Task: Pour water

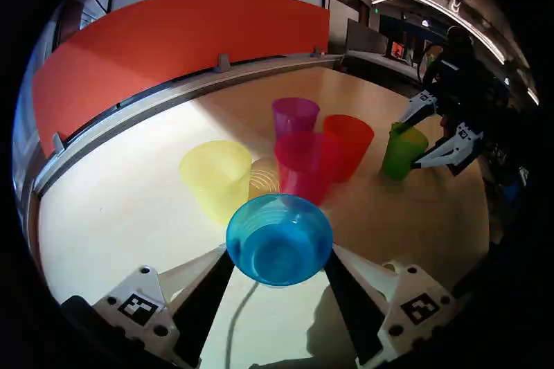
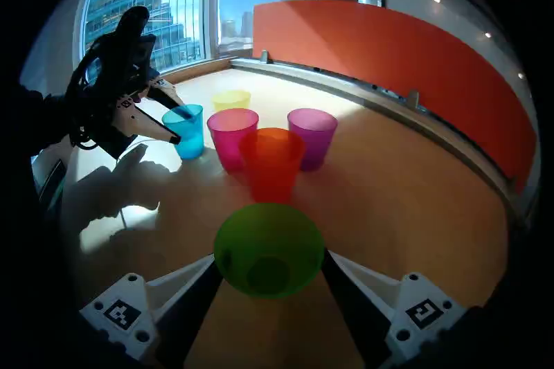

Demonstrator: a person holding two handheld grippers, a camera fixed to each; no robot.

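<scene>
A blue cup stands upright between the fingers of my left gripper, which is shut on it just above the wooden table. Whether it holds water I cannot tell. My right gripper is shut on a green cup, also upright and low over the table. Each view shows the other gripper farther off: the right gripper with the green cup, and the left gripper with the blue cup.
Between the two held cups stand a yellow cup, a pink cup, a purple cup and a red-orange cup, close together. An orange partition edges the table's far side. A window lies beyond a dark-gloved hand.
</scene>
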